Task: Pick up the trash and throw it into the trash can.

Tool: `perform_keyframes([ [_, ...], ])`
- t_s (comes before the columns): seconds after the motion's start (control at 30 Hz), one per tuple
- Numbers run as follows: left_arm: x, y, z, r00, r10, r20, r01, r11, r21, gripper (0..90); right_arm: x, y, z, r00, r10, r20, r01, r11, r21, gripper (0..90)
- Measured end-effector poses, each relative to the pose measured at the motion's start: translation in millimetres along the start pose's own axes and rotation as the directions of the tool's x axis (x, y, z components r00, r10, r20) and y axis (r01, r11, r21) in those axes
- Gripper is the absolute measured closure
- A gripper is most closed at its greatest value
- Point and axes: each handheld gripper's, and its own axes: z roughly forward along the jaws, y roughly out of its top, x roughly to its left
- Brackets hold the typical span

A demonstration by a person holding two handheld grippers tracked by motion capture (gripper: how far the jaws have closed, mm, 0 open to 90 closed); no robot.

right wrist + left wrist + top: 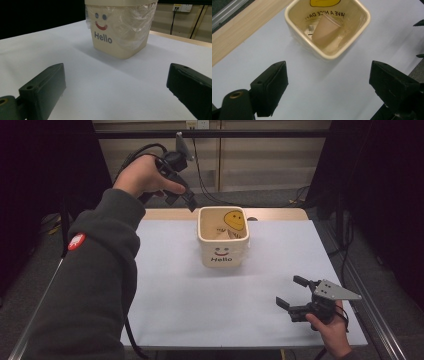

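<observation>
A cream square bin [223,254] with a smiley face and "Hello" on its front stands at the back middle of the white table [200,310]. A clear plastic liner wraps its top. Inside it a brown paper cup [324,30] lies tilted against a wall. My left gripper [191,203] hovers above and just left of the bin's back corner, pointing down, open with nothing between its jaws. In the left gripper view the bin's rim [329,56] lies beyond the gripper [328,82]. My right gripper [290,291] rests low at the front right, open and facing the bin [117,37].
A strip of bare wood [170,214] runs along the table's far edge behind the bin. Cables [210,190] trail on the floor beyond it. A dark-sleeved left arm [95,270] reaches along the table's left side.
</observation>
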Motion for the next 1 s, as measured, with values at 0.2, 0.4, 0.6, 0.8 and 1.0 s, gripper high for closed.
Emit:
perform_keyframes([
  [0.2,2.9,-26.4,10.1,0.9997,-0.001,0.023,0.002,0.9998,-0.019,15.0,-0.2,0.4,0.0,1.0000,0.000,-0.003,0.000,1.000,0.004,1.6],
  [0.4,8.8,-53.0,21.7,0.9993,-0.026,0.027,0.026,0.9994,-0.023,14.4,0.3,0.5,-0.1,1.0000,0.001,-0.002,-0.001,1.000,0.006,1.6],
  [0.6,10.2,-74.6,31.9,0.9998,-0.012,0.016,0.013,0.9993,-0.035,13.7,0.9,0.5,0.6,1.0000,0.000,0.009,0.000,1.000,-0.001,1.6],
  [0.8,5.5,-95.9,43.9,0.9993,0.031,0.023,-0.030,0.9980,-0.057,13.2,0.5,0.4,0.0,1.0000,0.003,0.003,-0.003,1.000,0.001,1.6],
  [1.0,5.1,-119.6,57.9,0.9980,0.039,0.050,-0.033,0.9935,-0.109,12.1,0.8,0.4,-0.1,1.0000,0.001,0.002,-0.001,1.000,0.003,1.6],
])
